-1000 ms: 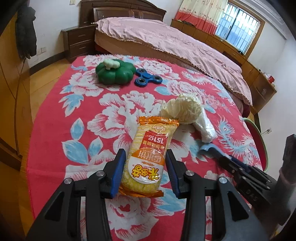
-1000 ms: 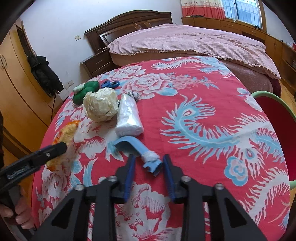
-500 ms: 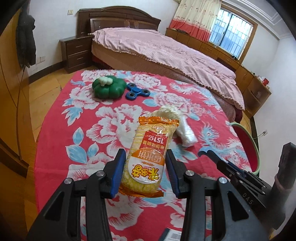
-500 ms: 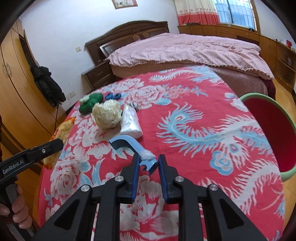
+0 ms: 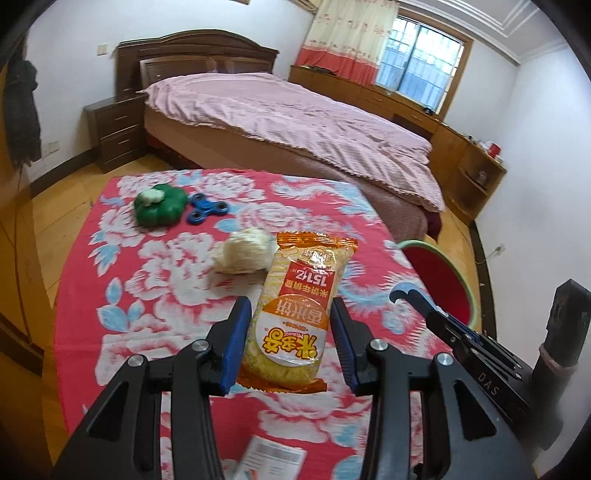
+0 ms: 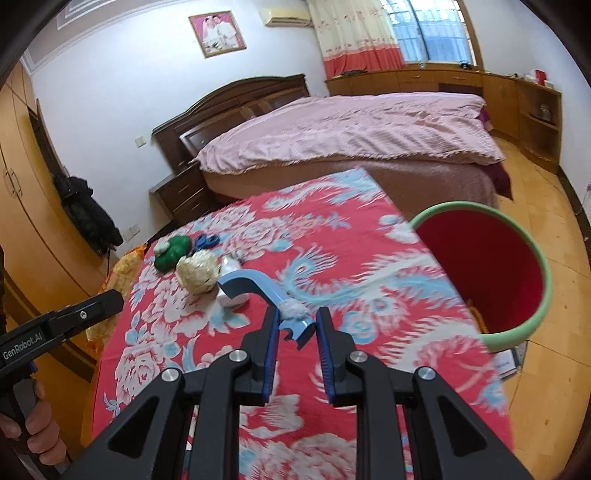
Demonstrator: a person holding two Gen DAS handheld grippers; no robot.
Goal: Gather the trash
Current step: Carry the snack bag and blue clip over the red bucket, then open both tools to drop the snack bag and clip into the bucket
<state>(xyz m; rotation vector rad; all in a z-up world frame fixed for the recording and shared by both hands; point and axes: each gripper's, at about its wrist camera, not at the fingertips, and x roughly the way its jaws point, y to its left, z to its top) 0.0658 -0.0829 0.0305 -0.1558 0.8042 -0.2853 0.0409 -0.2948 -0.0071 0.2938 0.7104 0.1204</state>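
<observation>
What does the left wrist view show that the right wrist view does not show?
Only the left wrist view shows the front of the snack packet, held in the left gripper, and a leaflet below it. Only the right wrist view shows the wall portrait and the white tuft on the blue hook. Both show the red bin, green toy and spinner.

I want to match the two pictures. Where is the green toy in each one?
Left wrist view: green toy lies upper left on the tablecloth, beside the blue spinner.
Right wrist view: green toy lies left of middle, far side of the tablecloth.
Shared landmark: the red bin.
</observation>
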